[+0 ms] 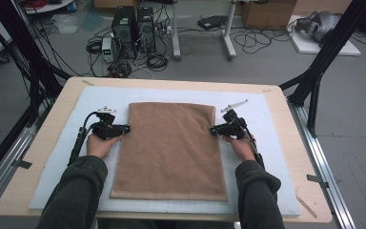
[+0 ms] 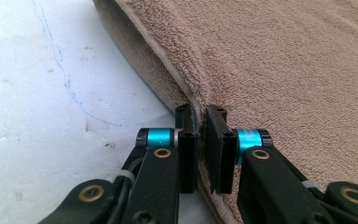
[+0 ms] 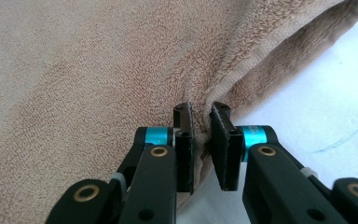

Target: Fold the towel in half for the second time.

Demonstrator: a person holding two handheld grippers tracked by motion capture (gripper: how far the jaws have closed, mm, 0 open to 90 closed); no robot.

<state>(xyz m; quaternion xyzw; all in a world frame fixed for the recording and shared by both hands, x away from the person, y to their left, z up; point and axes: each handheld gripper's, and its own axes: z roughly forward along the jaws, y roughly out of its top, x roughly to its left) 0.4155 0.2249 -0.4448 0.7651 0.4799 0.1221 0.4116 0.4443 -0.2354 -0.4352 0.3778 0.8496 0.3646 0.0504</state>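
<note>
A brown terry towel (image 1: 169, 148) lies flat and folded on a white mat (image 1: 100, 94) in the middle of the table. My left gripper (image 1: 124, 129) is at the towel's left edge, a little above its middle. In the left gripper view, the left gripper (image 2: 200, 112) is shut on the thick folded hem of the towel (image 2: 284, 60). My right gripper (image 1: 213, 129) is at the opposite edge. In the right gripper view, the right gripper (image 3: 202, 109) pinches a small ridge of the towel (image 3: 98, 70) at its border.
The mat covers most of a light wooden table (image 1: 52, 119), with bare margins on both sides of the towel. Black frame posts (image 1: 324, 57) stand at the table's far corners. Computer towers (image 1: 133, 31) and cables sit on the floor beyond.
</note>
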